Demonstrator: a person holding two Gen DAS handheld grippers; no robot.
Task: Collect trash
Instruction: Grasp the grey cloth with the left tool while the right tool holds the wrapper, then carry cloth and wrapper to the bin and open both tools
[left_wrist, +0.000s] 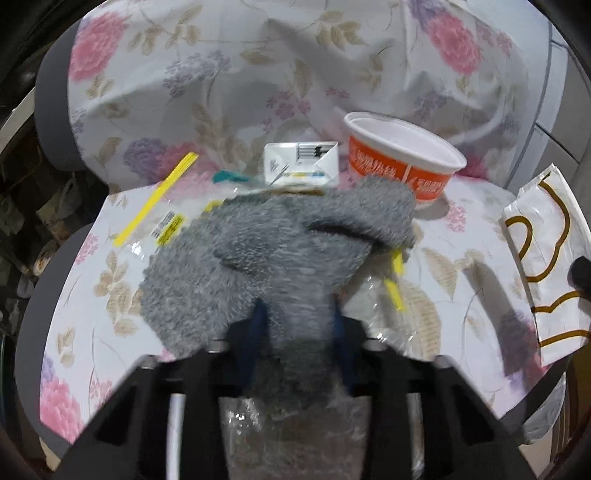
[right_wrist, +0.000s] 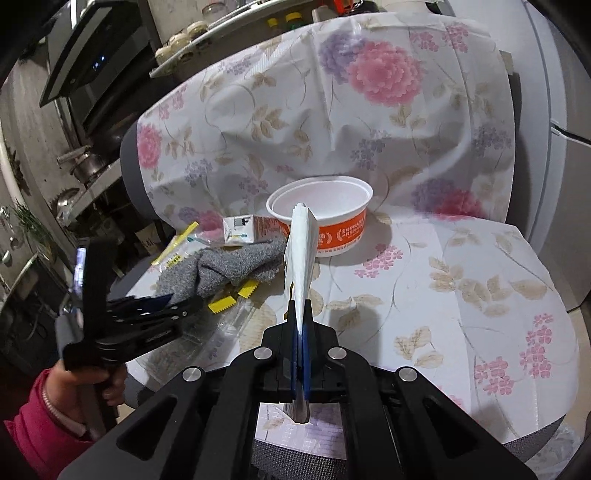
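- On the flowery cloth (right_wrist: 461, 280) covering a chair seat, the left gripper (left_wrist: 299, 325) has its blue jaws pinched in on a fuzzy grey sock (left_wrist: 280, 251) — the fabric bunches up between the pads.
- The sock's free end flops forward over a clear plastic bag (left_wrist: 388, 314) with yellow zigzag-edged strips, lying flat on the seat.
- The right gripper (right_wrist: 300, 317) is clamped tight on a white wrapper (right_wrist: 301, 251), thin and creased, which sticks up edge-on from the jaws, clear of the seat. From the left camera the same wrapper (left_wrist: 546, 258) shows a brown looping print at the right edge of the seat.
- Rest of the trash sits toward the back of the seat: a small white carton (left_wrist: 301, 164) on its side, touching the far edge of the sock pile, and an orange-and-white paper bowl (left_wrist: 402, 155) just right of it, upright and round-rimmed.
- A yellow strip (left_wrist: 157, 199) lies left of the carton, near the seat's left edge.
- Room to move — the right half of the seat is bare cloth, all the clutter is on the left and back.
- The person's hand (right_wrist: 92, 384), pink sleeve, grips the left handle off the seat's left edge.
- Cloth looks smooth and shiny, creased on the backrest.
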